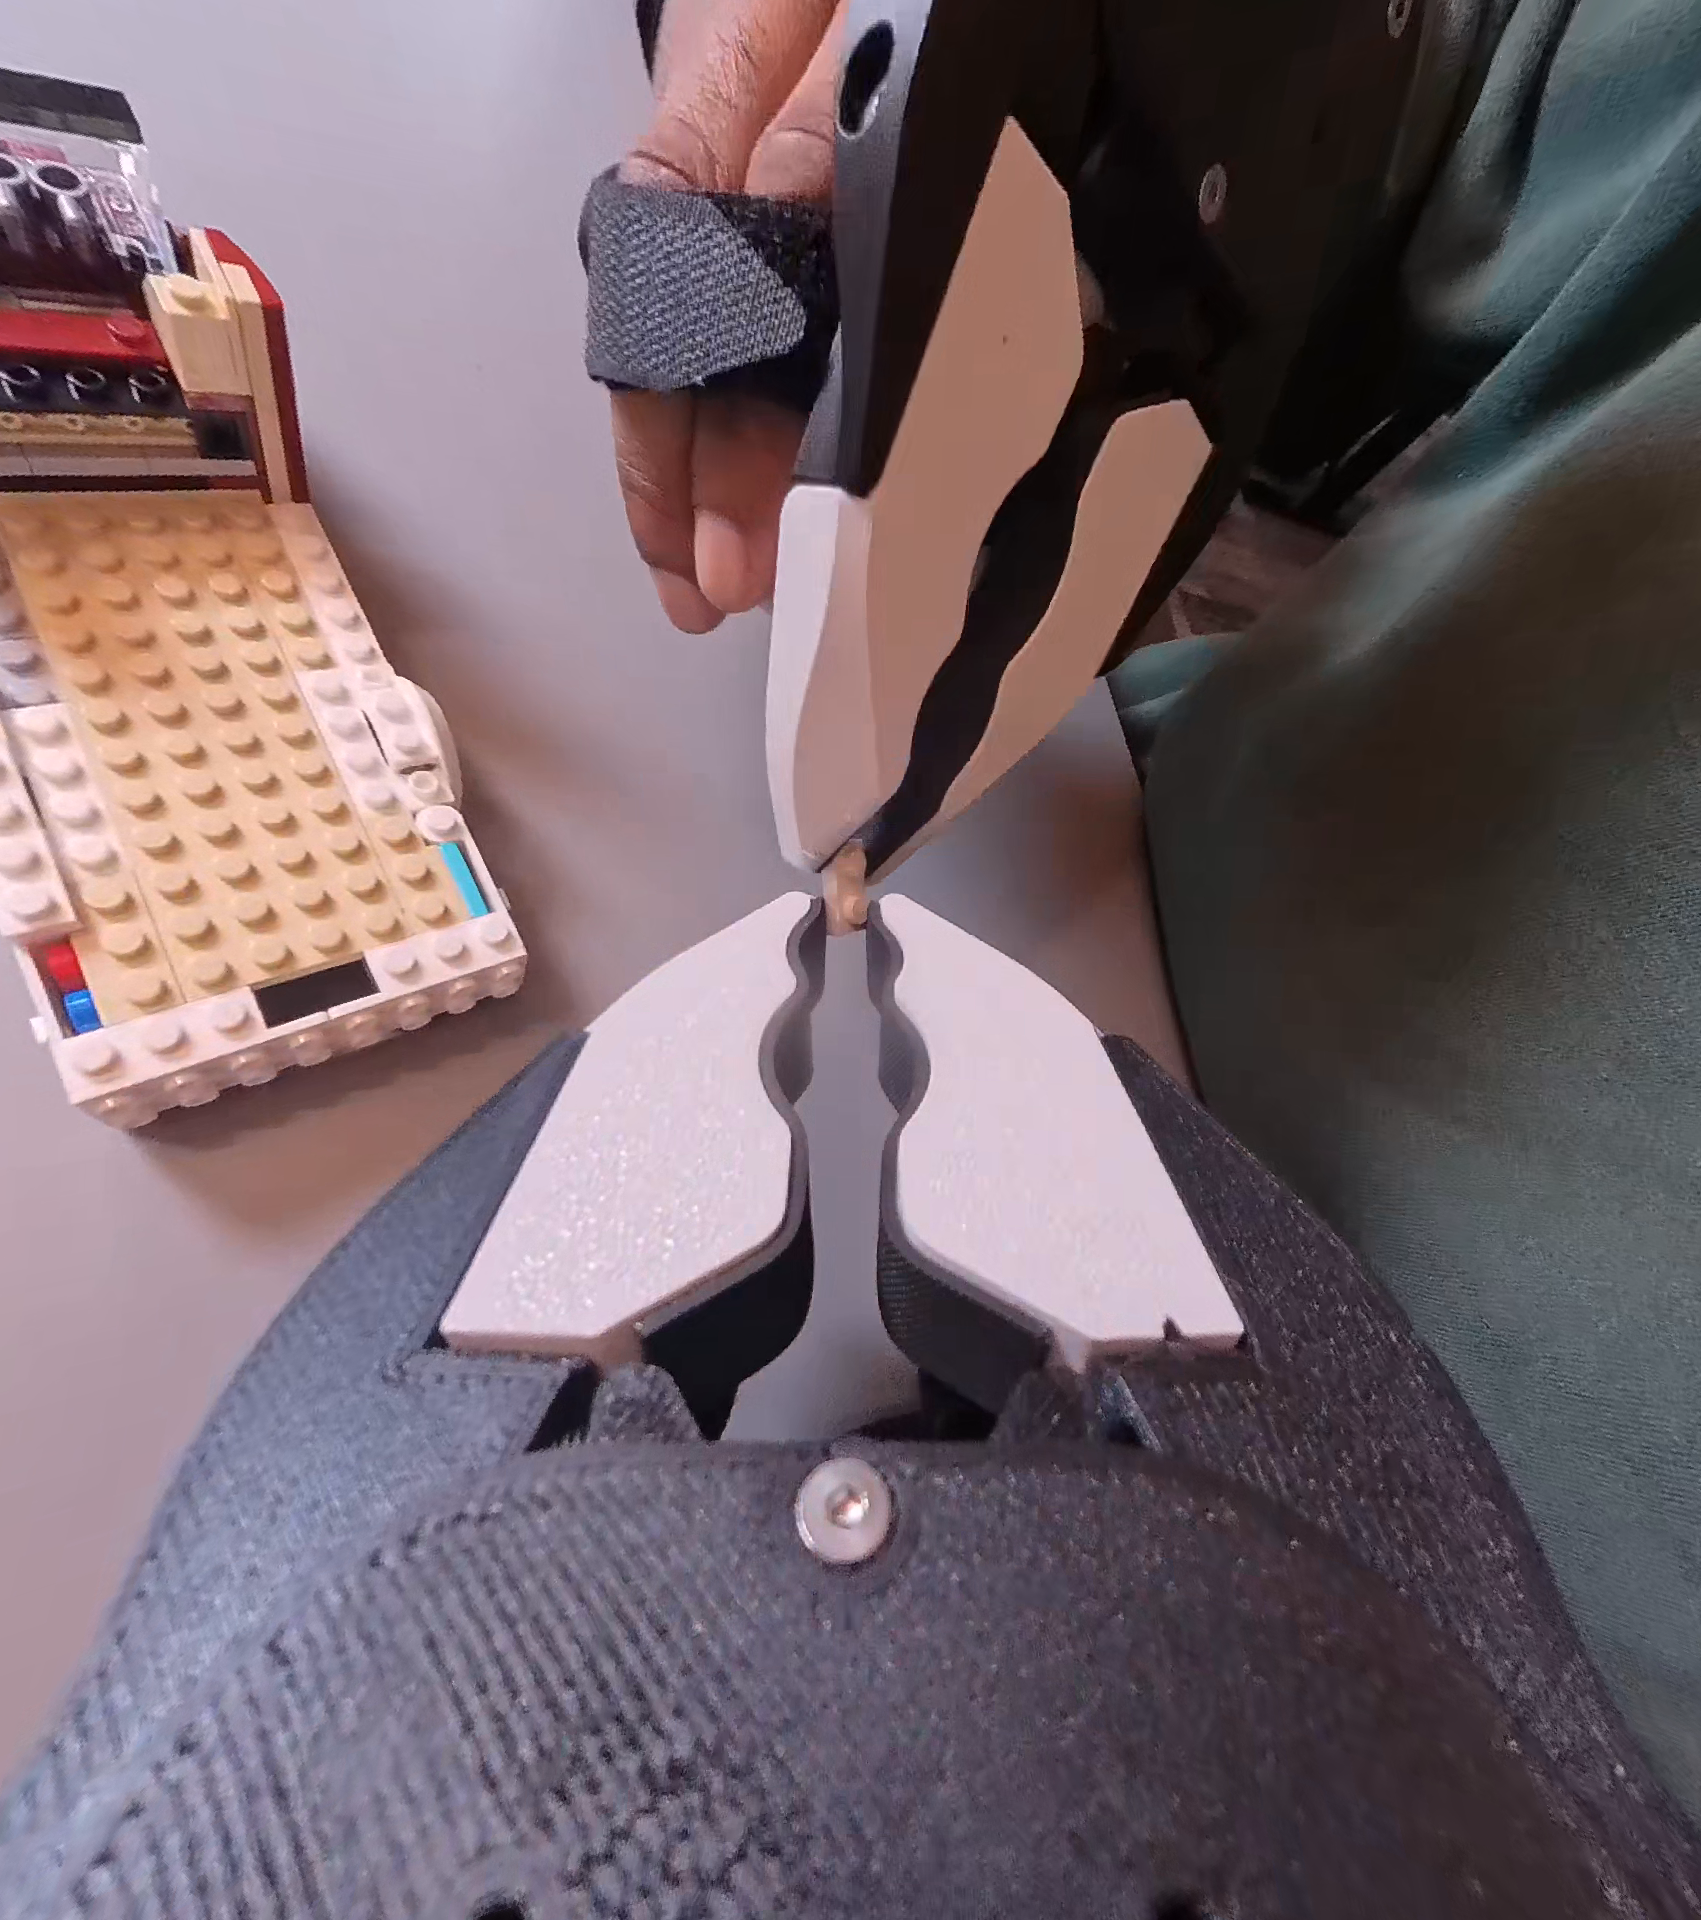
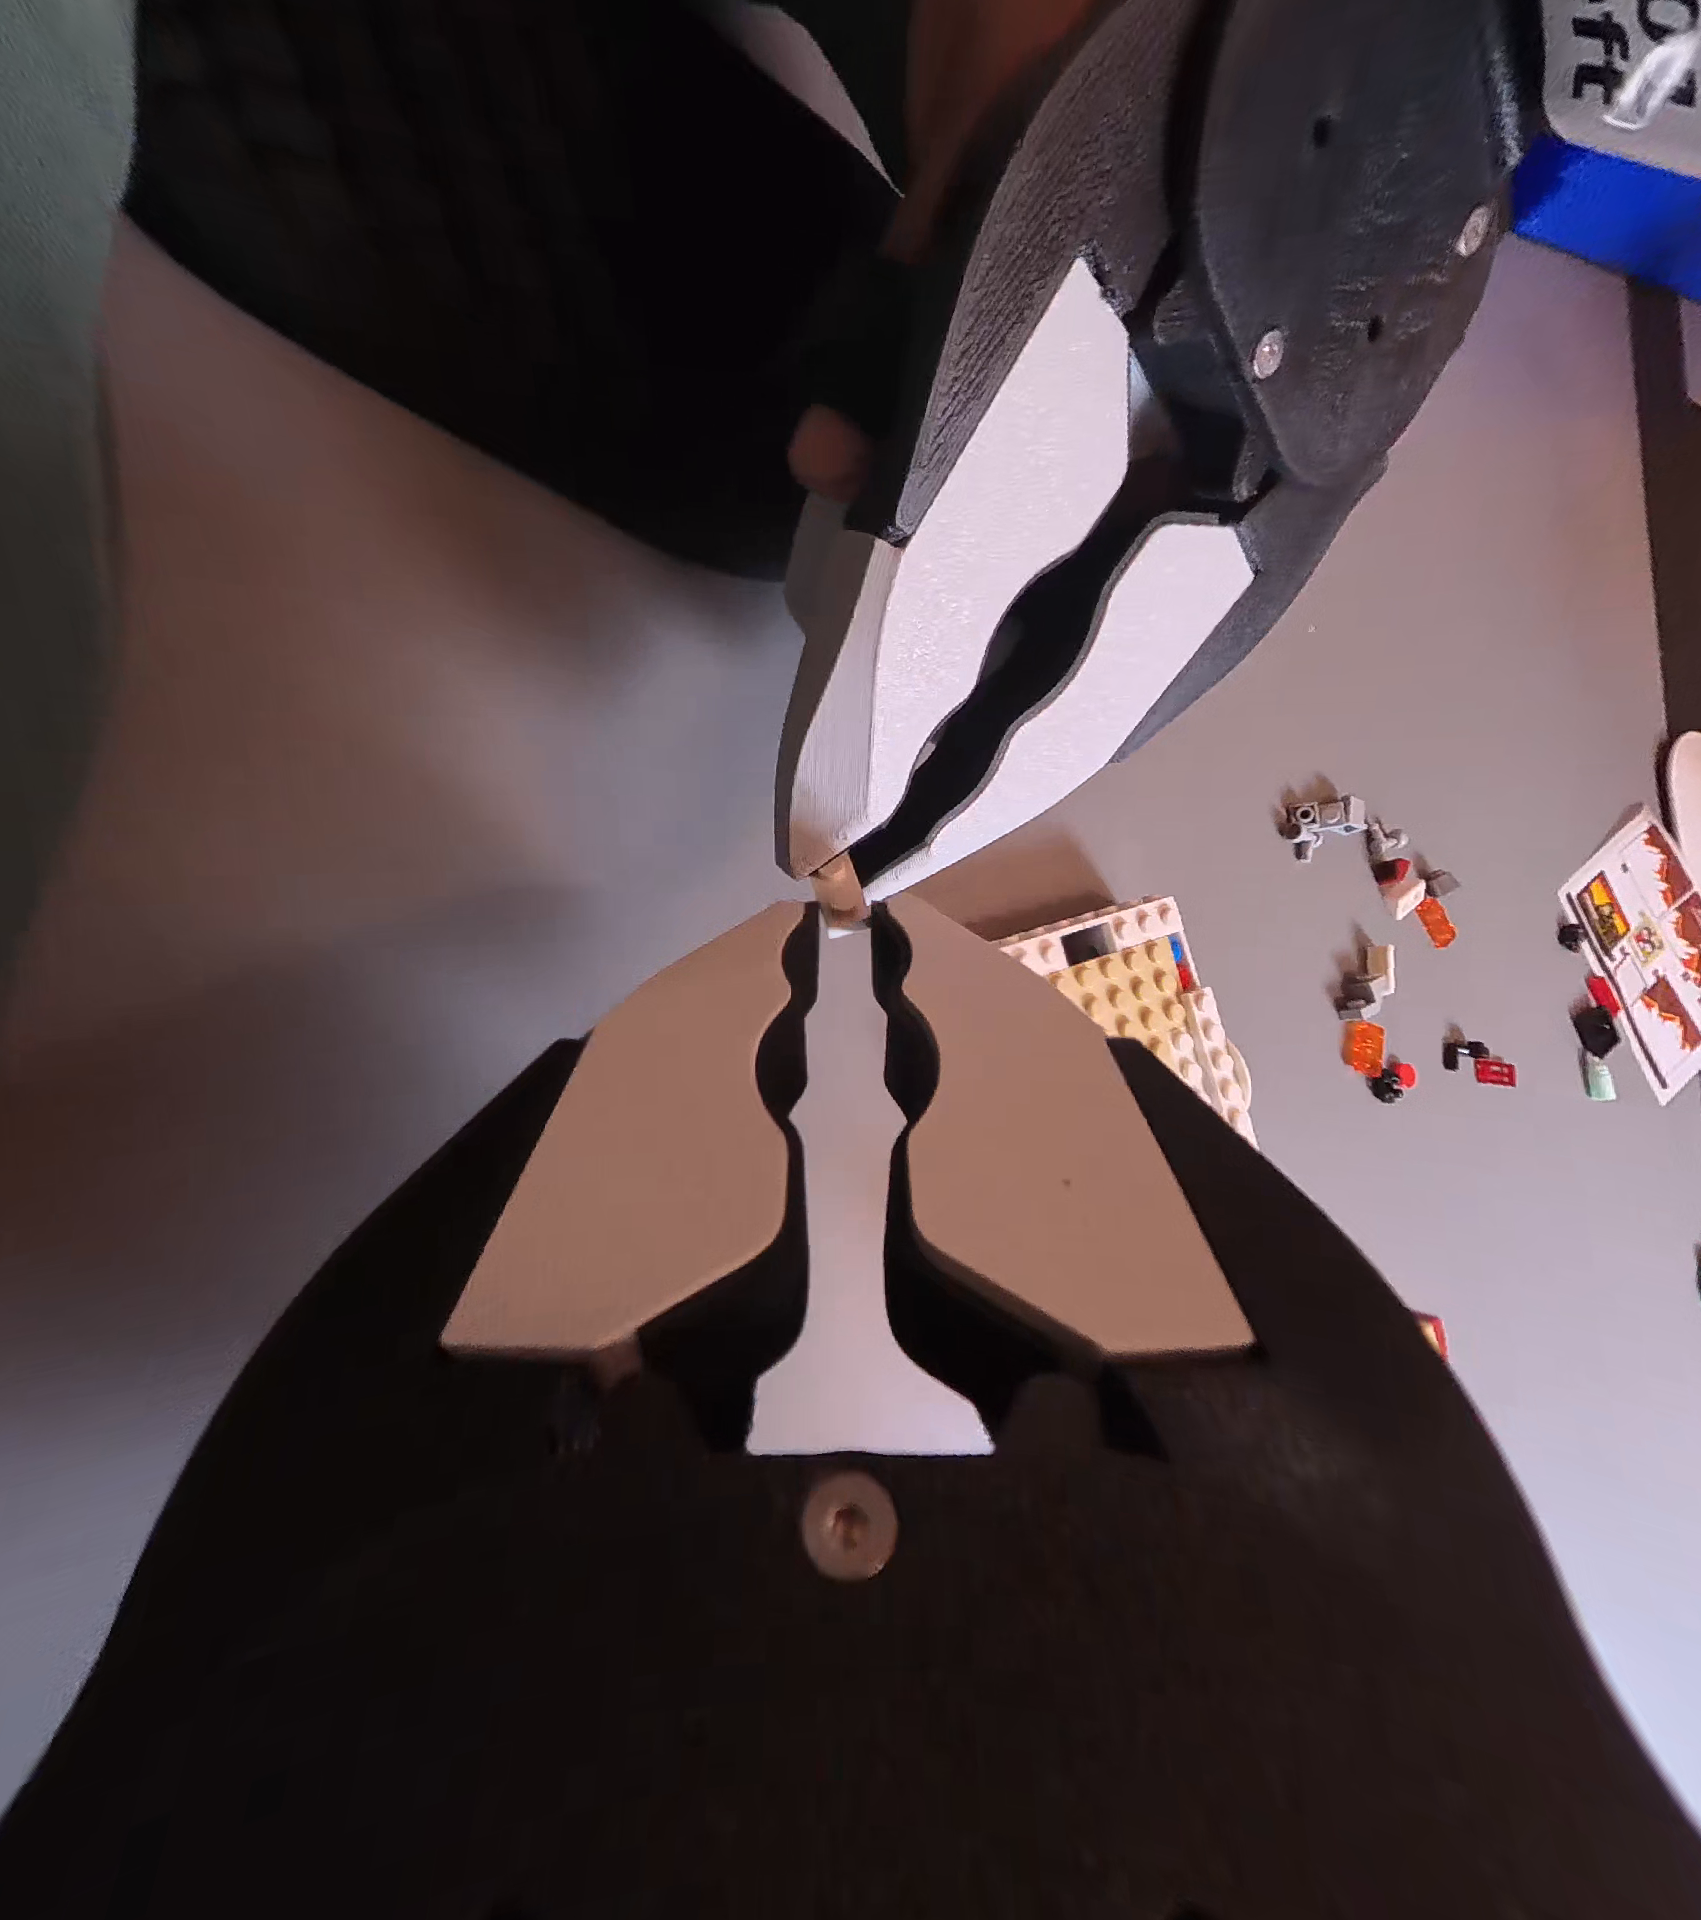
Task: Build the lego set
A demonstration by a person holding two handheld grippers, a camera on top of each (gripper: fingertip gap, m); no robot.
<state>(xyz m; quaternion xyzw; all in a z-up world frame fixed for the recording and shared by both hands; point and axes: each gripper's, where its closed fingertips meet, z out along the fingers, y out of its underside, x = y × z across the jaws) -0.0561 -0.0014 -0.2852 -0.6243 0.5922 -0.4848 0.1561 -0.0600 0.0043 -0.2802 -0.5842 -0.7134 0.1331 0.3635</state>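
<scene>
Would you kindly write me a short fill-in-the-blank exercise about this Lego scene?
1. Both grippers, left and right, pinch one small ____ piece.
2. The floor of the Lego car is mostly ____.
3. In the right wrist view, the loose pieces lie to the ____ of the grippers.

Missing words: tan; tan; right

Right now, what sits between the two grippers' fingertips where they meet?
A tiny tan piece is pinched at the tips of both the left gripper and the right gripper. Its exact shape is hidden by the fingertips; below is bare grey table.
</scene>
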